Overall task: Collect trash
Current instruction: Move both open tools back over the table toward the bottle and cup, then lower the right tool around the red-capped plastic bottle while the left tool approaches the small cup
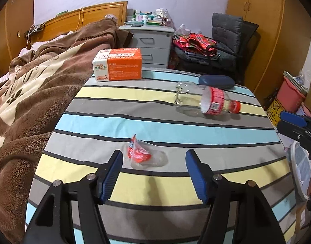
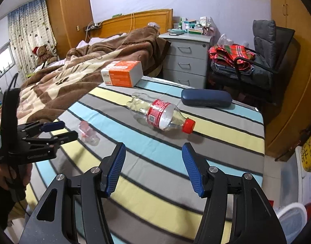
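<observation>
Clear plastic marks both pieces of trash on the striped surface (image 1: 135, 109): a small crumpled wrapper (image 1: 143, 154) with a red label, and a larger empty bottle (image 2: 161, 113) with a red cap. The wrapper lies just ahead of the left gripper (image 1: 154, 168), a little toward its left finger, so the coming grasp seems to turn on easing forward and slightly left to straddle it. The left gripper stands open with nothing between its blue pads. The bottle lies on its side farther out, ahead of the right gripper (image 2: 153, 162), its long axis running diagonally with the cap toward the near right and the base toward the far left; the right hand is plainly the nearer one for it. The right gripper is also open and empty. An orange box (image 1: 117, 65) sits at the far edge and a dark blue case (image 2: 206, 100) lies beyond the bottle, neither obviously trash.
</observation>
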The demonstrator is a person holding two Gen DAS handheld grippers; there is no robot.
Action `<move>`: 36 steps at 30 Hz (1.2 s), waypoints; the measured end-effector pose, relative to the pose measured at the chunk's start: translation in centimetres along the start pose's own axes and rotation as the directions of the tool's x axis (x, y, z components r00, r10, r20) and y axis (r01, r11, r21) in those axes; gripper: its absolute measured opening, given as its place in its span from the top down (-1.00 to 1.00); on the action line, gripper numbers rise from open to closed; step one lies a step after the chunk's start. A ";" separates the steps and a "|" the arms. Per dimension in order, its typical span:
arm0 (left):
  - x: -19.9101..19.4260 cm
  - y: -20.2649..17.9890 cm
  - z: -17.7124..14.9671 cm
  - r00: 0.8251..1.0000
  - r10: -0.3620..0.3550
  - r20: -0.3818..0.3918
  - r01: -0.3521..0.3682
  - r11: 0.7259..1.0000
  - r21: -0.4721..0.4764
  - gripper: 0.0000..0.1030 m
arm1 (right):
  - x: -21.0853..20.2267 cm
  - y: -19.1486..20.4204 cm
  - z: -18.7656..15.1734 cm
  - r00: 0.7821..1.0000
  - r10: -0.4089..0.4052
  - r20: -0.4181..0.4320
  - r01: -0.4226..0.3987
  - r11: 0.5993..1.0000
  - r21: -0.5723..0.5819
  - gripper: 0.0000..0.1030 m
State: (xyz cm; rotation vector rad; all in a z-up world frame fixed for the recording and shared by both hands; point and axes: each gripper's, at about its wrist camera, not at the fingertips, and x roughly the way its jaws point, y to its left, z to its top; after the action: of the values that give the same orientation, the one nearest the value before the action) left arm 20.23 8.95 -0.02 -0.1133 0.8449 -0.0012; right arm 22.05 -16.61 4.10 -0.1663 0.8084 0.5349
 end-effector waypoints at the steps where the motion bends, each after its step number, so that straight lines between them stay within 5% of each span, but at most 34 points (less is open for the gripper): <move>1: 0.4 0.0 0.1 1.000 0.001 -0.003 -0.001 1.000 -0.001 -0.30 | 0.3 -0.3 0.1 1.000 -0.002 -0.006 0.002 1.000 -0.001 -0.15; 36: 5.2 2.2 0.4 0.998 -0.012 -0.058 0.008 0.997 -0.081 -0.32 | 8.0 -3.5 2.5 0.987 0.118 -0.113 -0.129 0.988 -0.090 -0.17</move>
State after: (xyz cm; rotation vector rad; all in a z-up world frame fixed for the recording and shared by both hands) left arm 23.90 10.94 -3.90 -0.1946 0.9026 0.0206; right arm 29.99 -15.65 -0.24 -0.2370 0.9019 0.6878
